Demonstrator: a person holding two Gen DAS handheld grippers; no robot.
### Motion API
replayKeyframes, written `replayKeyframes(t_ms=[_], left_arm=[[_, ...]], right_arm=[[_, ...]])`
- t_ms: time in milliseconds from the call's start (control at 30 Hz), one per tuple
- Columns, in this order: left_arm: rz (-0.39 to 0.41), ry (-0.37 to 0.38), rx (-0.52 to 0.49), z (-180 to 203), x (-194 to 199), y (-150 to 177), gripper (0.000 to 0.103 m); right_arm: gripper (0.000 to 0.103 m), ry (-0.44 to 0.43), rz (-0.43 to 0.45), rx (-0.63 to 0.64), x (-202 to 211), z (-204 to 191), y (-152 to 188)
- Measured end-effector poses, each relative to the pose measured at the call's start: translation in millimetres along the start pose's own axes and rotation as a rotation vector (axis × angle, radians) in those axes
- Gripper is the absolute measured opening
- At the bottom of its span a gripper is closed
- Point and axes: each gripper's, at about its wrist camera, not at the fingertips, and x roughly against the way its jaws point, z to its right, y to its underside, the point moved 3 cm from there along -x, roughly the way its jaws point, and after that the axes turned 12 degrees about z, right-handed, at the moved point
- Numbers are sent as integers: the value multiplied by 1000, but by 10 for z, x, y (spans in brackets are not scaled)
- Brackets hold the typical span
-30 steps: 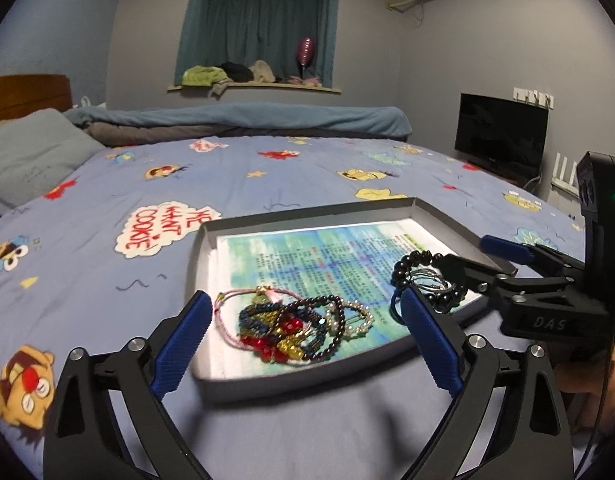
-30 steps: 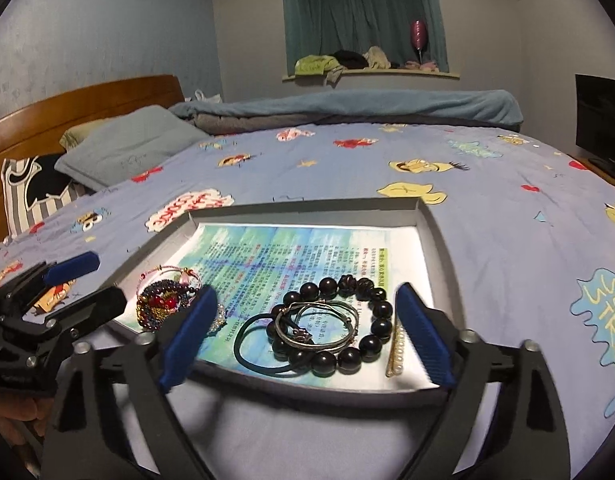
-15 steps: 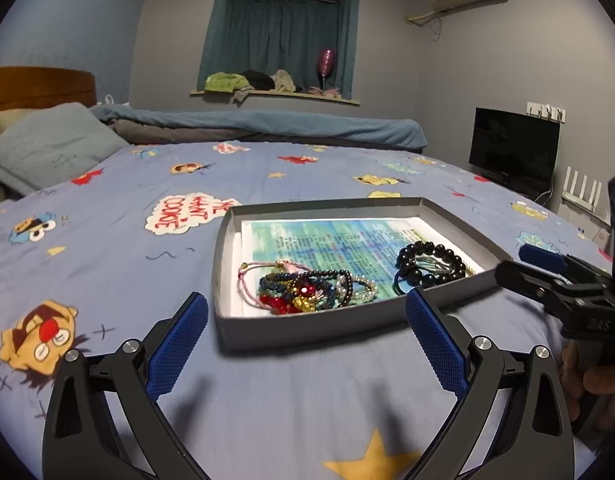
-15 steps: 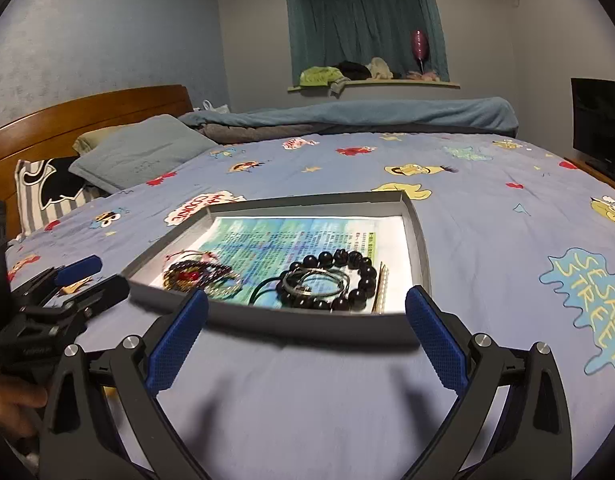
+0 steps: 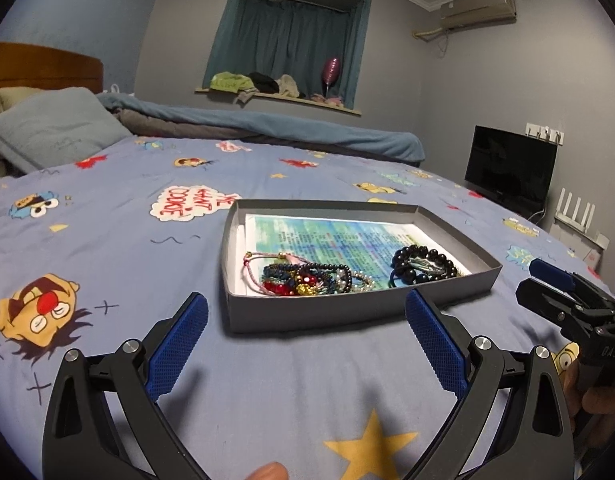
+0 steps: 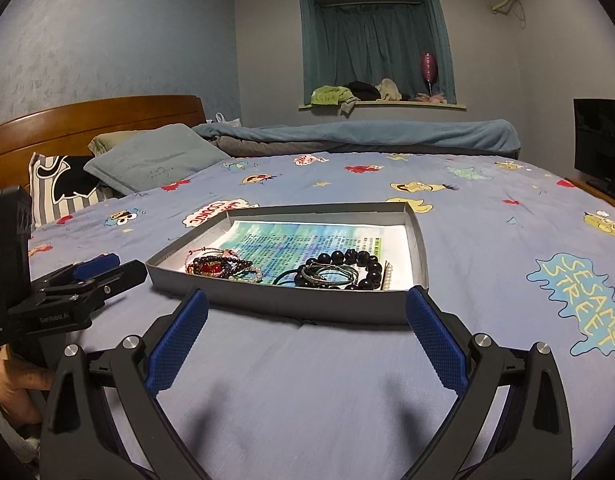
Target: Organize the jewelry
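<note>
A shallow grey tray (image 5: 347,312) lined with a printed sheet lies on the bed; it also shows in the right wrist view (image 6: 291,304). In it lie a tangle of coloured bead bracelets (image 5: 307,280) (image 6: 219,266) and a black bead bracelet with thin bangles (image 5: 423,266) (image 6: 343,270). My left gripper (image 5: 305,320) is open and empty, in front of the tray's near wall. My right gripper (image 6: 307,316) is open and empty, just short of the tray. Each gripper shows in the other's view, the right one (image 5: 547,288) and the left one (image 6: 103,268).
The bed has a blue cartoon-print sheet (image 5: 107,240). Pillows (image 6: 155,164) and a wooden headboard (image 6: 87,120) are at the far left. A folded blanket (image 6: 367,136) lies along the far side. A black TV (image 5: 511,168) stands at the right.
Both grippers have drawn back from over the tray toward the near side of the bed. The jewelry stays in the tray. Both stay open.
</note>
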Motion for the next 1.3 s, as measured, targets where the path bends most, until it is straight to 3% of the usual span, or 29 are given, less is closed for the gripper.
replayKeyframes(t_ms=[1300], left_arm=[[-4, 25, 11, 0, -10, 28, 98]], right_arm=[[97, 1, -8, -1, -20, 25, 11]])
